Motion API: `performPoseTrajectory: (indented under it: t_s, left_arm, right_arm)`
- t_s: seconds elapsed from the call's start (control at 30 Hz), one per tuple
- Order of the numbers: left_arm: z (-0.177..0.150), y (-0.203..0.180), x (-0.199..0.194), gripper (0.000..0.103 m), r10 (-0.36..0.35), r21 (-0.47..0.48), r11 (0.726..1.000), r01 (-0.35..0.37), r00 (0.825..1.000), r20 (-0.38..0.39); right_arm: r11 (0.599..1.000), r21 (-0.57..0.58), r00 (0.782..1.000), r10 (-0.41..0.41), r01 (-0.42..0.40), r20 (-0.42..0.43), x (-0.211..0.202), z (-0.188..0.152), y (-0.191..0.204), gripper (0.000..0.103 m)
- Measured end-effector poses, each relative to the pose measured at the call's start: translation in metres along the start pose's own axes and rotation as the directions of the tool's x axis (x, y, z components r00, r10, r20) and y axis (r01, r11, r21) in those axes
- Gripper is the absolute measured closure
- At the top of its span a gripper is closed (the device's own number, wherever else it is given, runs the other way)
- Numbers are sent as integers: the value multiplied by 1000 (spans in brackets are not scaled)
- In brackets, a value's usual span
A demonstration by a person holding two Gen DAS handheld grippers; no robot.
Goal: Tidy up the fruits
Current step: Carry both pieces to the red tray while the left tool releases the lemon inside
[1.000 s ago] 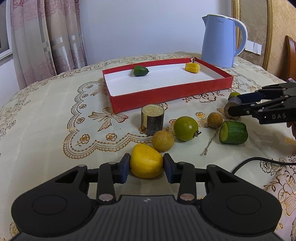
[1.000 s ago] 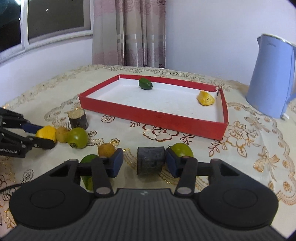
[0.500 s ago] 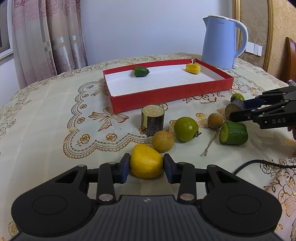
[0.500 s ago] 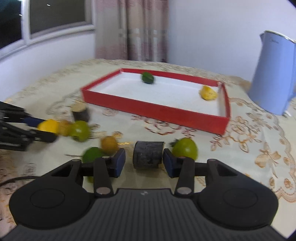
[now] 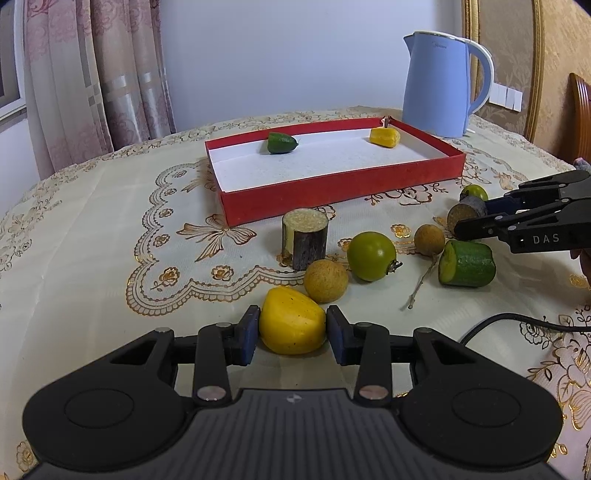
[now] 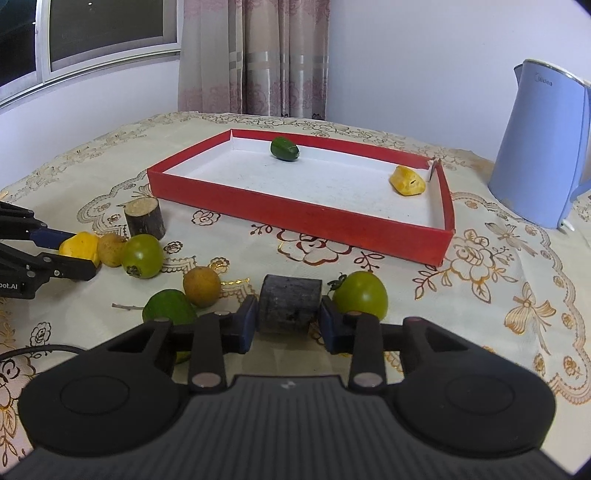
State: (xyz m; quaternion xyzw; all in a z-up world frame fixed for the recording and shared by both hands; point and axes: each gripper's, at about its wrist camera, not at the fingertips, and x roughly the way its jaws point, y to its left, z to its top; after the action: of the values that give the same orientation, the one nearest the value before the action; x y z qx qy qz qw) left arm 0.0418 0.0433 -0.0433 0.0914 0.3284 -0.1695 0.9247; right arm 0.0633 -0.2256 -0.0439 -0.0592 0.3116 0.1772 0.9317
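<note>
While both grippers tilt down at the table, I have the left gripper [image 5: 291, 329] clamped on a smooth yellow piece [image 5: 291, 325], and the right gripper's [image 6: 284, 318] jaws have just been closing onto a dark, bark-skinned log [image 6: 289, 307]. Only my right view shows the window [image 6: 103, 33]. Both pieces sit near the red tray [image 5: 343, 192].
</note>
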Motion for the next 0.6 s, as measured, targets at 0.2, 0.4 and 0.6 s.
performPoseTrajectory:
  t_s: [0.2,0.4,0.6]
  left_arm:
    - [2,2,2,65,-12,-13,1000,12,1000,-8]
    - [2,1,1,66,-7,-19,1000,7,1000,-5]
    - [4,-2,-5,66,-9,-18,1000,9,1000,10]
  right_arm:
    - [1000,-1,1000,-3,3,16,-7,0,1,71]
    - [1000,0,999,-16,16,47,-22,1,0,71]
    - [1000,7,998,-13,12,61,-28,0,-2,71]
